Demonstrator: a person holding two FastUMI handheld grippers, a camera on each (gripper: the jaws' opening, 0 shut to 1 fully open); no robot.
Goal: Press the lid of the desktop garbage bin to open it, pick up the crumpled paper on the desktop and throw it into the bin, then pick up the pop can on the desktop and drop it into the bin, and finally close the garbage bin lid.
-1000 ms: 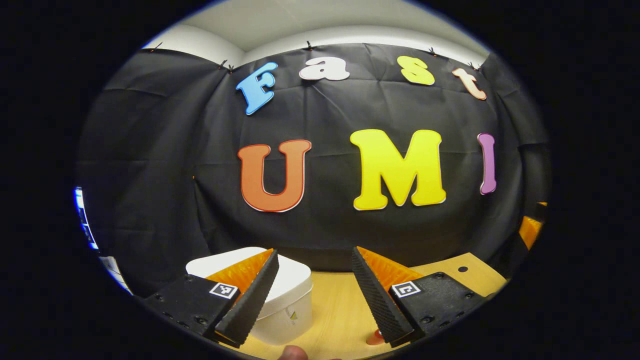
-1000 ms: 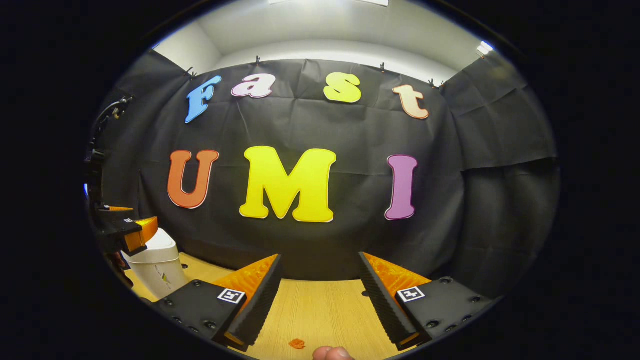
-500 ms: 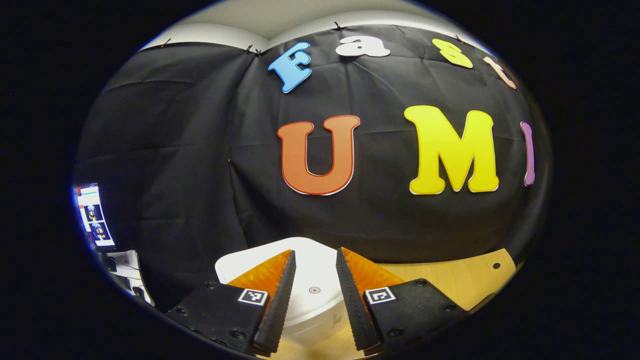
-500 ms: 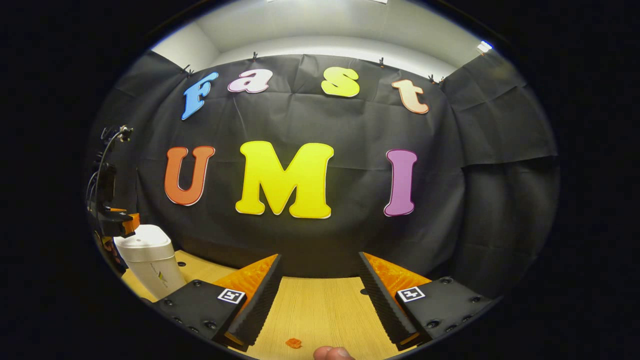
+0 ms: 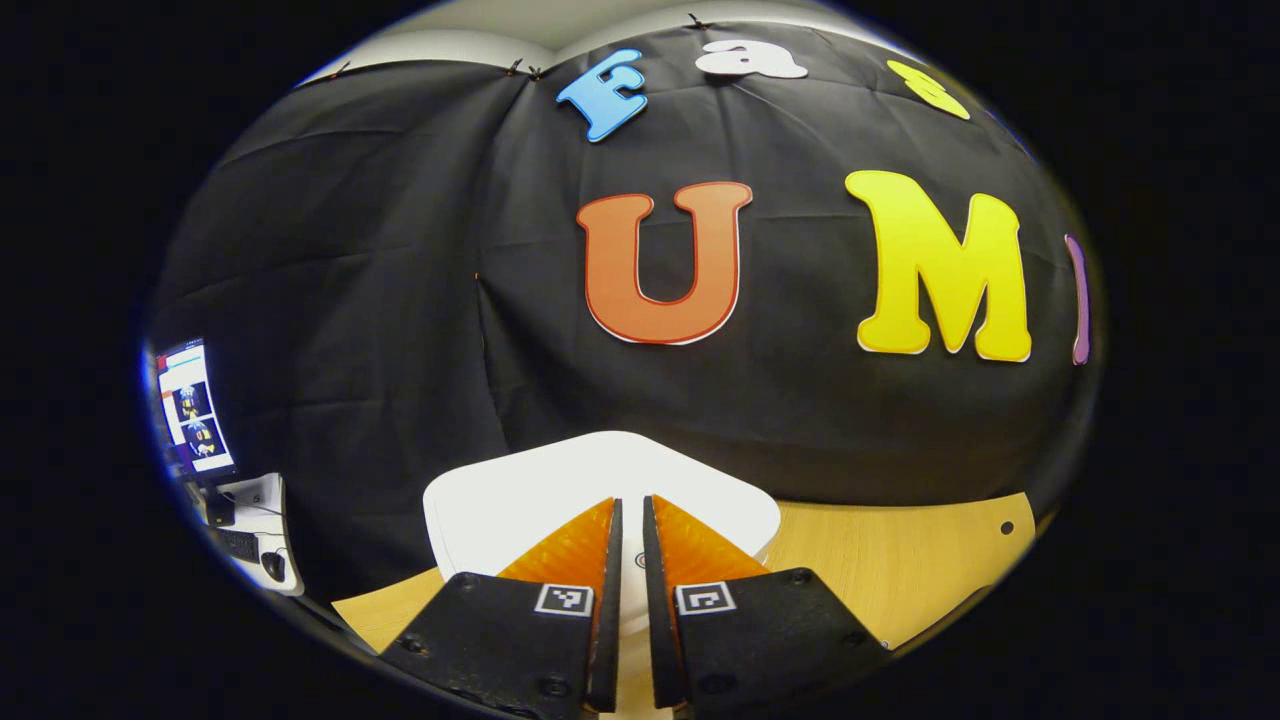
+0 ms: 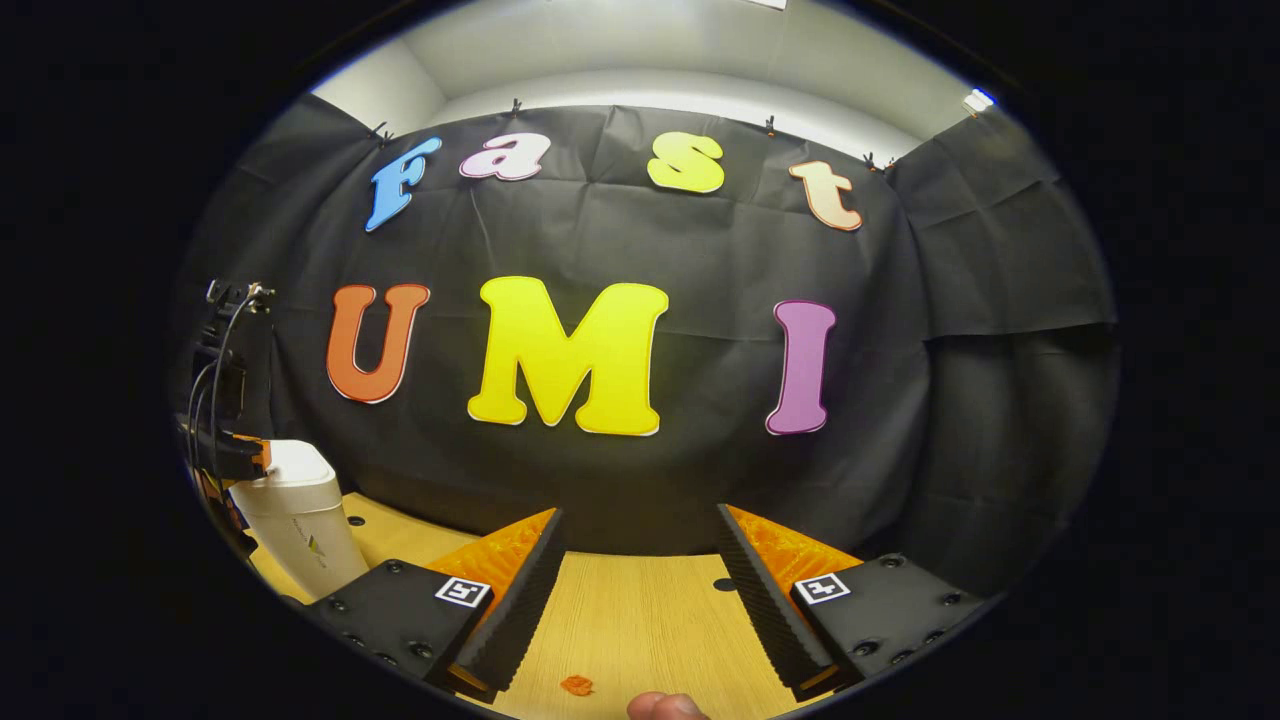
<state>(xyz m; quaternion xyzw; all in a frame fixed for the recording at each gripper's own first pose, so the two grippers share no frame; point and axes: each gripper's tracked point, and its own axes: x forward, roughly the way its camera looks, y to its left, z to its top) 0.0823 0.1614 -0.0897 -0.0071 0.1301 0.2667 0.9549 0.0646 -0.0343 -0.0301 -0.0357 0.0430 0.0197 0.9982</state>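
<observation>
The white desktop bin [image 5: 520, 490] stands just ahead in the left gripper view, its lid down and a small round mark partly showing between my fingers. My left gripper [image 5: 631, 500] hovers over the lid's near part, shut with nothing between its fingers; whether it touches the lid I cannot tell. In the right gripper view the bin [image 6: 300, 520] stands at the far left of the wooden table [image 6: 640, 620], with the left gripper [image 6: 250, 455] at its top. My right gripper [image 6: 640, 512] hangs open over the table's middle, holding nothing.
A small orange scrap [image 6: 576, 685] lies on the table near the right gripper, and a fingertip [image 6: 665, 706] shows at the bottom edge. A monitor [image 5: 190, 410] and desk clutter sit beyond the table's left end. The black cloth wall stands close behind the bin.
My left gripper has gone from wide open to shut while swinging left and moving in over the bin lid. The right gripper has stayed nearly still and open.
</observation>
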